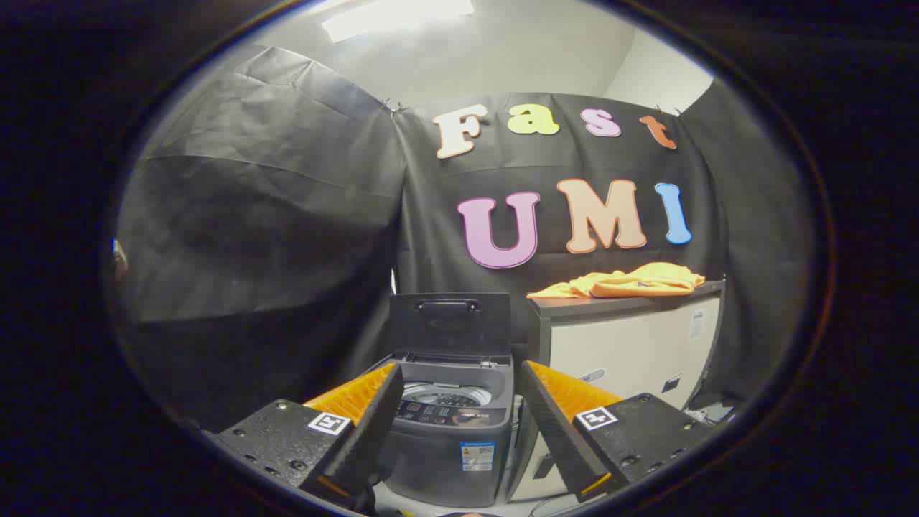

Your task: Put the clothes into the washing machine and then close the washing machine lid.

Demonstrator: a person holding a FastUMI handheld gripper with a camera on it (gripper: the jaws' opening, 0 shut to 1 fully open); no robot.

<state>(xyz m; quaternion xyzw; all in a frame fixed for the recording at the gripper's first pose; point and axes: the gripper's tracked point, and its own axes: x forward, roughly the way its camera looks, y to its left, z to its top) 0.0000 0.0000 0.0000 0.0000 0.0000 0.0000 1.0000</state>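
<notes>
A small dark grey top-loading washing machine [451, 431] stands on the floor straight ahead, seen between my fingers. Its lid [449, 323] is raised upright at the back, and the metal drum [446, 393] shows inside. An orange garment [626, 281] lies crumpled on top of a pale cabinet [624, 352] to the right of the machine, well beyond my fingers. My gripper [459, 402] is open with nothing between its fingers, held back from the machine and above the floor.
The cabinet with a dark top stands tight against the machine's right side. Black cloth walls close in behind and to the left. Cables lie on the floor at the cabinet's lower right [700, 415].
</notes>
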